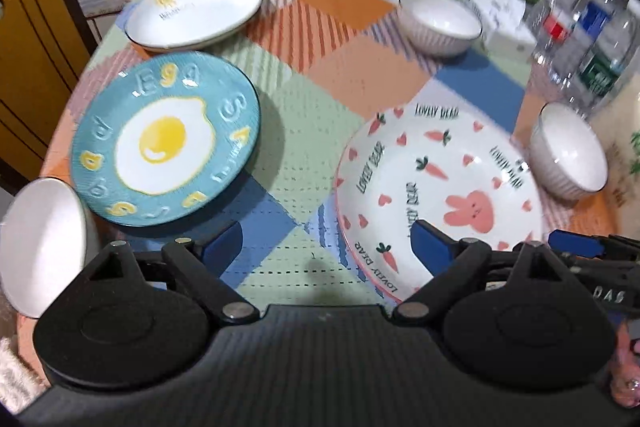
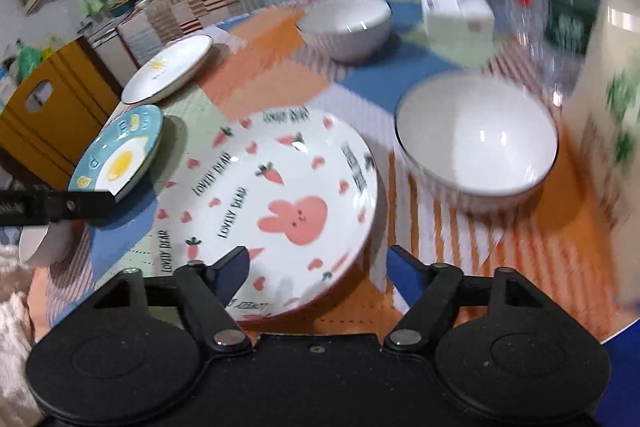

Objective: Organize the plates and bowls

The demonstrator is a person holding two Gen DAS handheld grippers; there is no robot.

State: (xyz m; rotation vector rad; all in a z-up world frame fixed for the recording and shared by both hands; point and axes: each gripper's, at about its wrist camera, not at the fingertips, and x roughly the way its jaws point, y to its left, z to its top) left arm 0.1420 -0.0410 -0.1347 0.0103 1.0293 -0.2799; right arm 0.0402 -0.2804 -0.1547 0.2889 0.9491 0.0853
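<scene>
- Left hand-held gripper (image 1: 326, 241) is spread wide, holding nothing, hovering over the near edge of the patchwork-cloth counter (image 1: 320, 99).
- Right hand-held gripper (image 2: 318, 267) is spread too, its left finger over the white bunny-and-carrot plate (image 2: 268, 207).
- Teal fried-egg plate (image 1: 166, 143) sits near the left edge, a white sun-print plate (image 1: 196, 11) behind it.
- White ribbed bowl (image 2: 476, 143) sits just right of the bunny plate.

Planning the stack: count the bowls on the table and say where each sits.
3. One bowl at the far side, one bowl right of the rabbit plate, one bowl at the near left edge. More may be out of view.
</scene>
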